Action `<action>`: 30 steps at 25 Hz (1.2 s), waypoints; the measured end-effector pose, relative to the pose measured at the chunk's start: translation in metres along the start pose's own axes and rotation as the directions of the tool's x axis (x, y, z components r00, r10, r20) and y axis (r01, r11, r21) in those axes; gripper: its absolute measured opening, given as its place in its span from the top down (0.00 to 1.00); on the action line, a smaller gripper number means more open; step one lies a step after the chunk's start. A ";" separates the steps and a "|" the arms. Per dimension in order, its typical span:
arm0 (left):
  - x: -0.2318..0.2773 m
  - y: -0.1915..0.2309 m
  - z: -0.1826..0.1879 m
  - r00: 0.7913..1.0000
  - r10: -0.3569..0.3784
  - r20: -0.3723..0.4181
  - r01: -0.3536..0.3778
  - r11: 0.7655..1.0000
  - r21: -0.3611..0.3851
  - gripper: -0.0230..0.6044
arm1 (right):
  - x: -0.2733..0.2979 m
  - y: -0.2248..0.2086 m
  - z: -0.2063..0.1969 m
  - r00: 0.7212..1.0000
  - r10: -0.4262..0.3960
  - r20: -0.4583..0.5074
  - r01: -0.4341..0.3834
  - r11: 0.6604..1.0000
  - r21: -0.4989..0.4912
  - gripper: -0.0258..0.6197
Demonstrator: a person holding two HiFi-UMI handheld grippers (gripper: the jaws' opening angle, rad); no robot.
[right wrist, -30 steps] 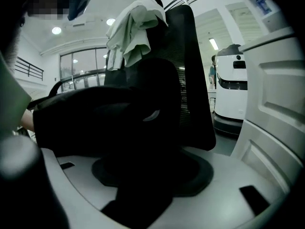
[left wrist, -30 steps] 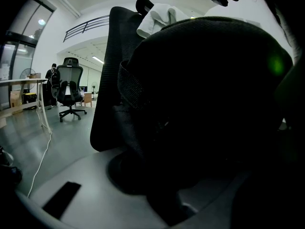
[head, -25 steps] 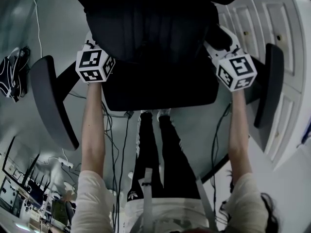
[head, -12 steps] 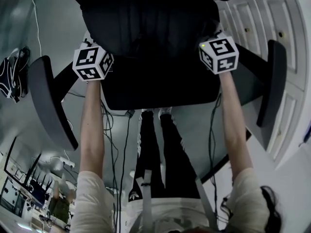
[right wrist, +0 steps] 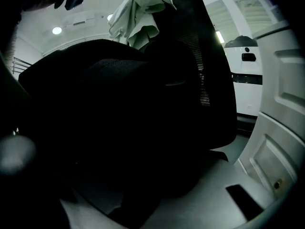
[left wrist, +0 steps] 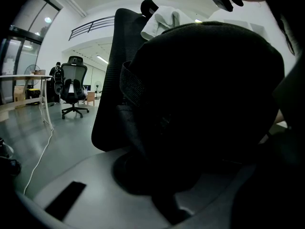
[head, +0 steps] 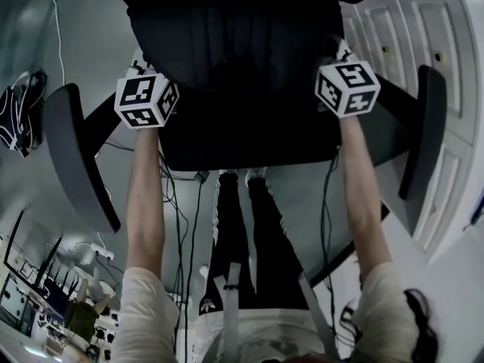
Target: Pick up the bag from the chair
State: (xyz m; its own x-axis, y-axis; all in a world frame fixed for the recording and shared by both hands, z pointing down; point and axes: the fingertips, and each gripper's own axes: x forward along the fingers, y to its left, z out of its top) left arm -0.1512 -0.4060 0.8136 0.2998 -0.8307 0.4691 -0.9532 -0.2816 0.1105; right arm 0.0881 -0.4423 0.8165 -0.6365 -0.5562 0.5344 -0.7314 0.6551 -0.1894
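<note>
A black bag [head: 234,44] stands on the seat of a black office chair [head: 249,146], against its backrest. My left gripper [head: 141,57] is at the bag's left side. Its jaws have just been closing and are shut on a fold of the bag's fabric [left wrist: 205,94]. My right gripper [head: 333,48] is at the bag's right side. Its jaws have also just been closing, with the bag [right wrist: 105,118] between them, and they grip it. In both gripper views the dark bag hides the inner jaw and the pads.
The chair's armrests [head: 76,157] [head: 423,134] flank my forearms. White cabinet doors [head: 408,29] stand close on the right. A white cloth [right wrist: 138,13] hangs over the backrest. Cables [head: 178,225] run across the grey floor by the person's legs [head: 249,233]. Another office chair [left wrist: 71,87] stands far off.
My right gripper has moved in from the seat's right edge to the bag's side. The left gripper has stayed in place.
</note>
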 end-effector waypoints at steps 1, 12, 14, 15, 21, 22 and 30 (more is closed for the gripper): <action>-0.001 -0.001 0.000 1.000 0.002 0.001 -0.002 1.000 -0.001 0.94 | -0.001 0.000 0.000 1.000 0.001 -0.001 -0.001 1.000 -0.005 0.81; -0.010 -0.011 0.021 1.000 -0.007 0.022 0.006 1.000 0.014 0.94 | -0.022 0.000 0.018 1.000 -0.007 0.017 0.008 1.000 -0.025 0.83; -0.014 -0.013 0.031 0.999 -0.003 0.034 0.003 1.000 0.025 0.94 | -0.028 0.001 0.025 1.000 -0.011 0.028 0.012 0.999 -0.030 0.83; -0.016 -0.014 0.037 0.999 -0.002 0.039 0.000 1.000 0.029 0.94 | -0.031 0.002 0.029 0.999 -0.013 0.032 0.014 0.999 -0.033 0.83; -0.032 -0.020 0.066 0.996 -0.002 0.085 -0.002 0.999 0.042 0.94 | -0.053 0.009 0.057 0.997 -0.011 0.072 0.016 0.998 -0.068 0.83; -0.034 -0.023 0.071 0.995 -0.004 0.097 -0.001 0.999 0.048 0.94 | -0.057 0.008 0.060 0.997 -0.013 0.082 0.019 0.997 -0.075 0.83; -0.068 -0.024 0.134 0.985 0.001 0.174 -0.014 0.997 0.075 0.94 | -0.090 0.026 0.119 0.989 -0.028 0.148 0.043 0.994 -0.101 0.84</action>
State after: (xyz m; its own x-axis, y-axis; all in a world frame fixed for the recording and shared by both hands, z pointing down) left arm -0.1438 -0.4072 0.6613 0.3012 -0.9019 0.3095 -0.9517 -0.3048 0.0381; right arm 0.0967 -0.4361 0.6652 -0.6452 -0.6437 0.4116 -0.7297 0.6788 -0.0823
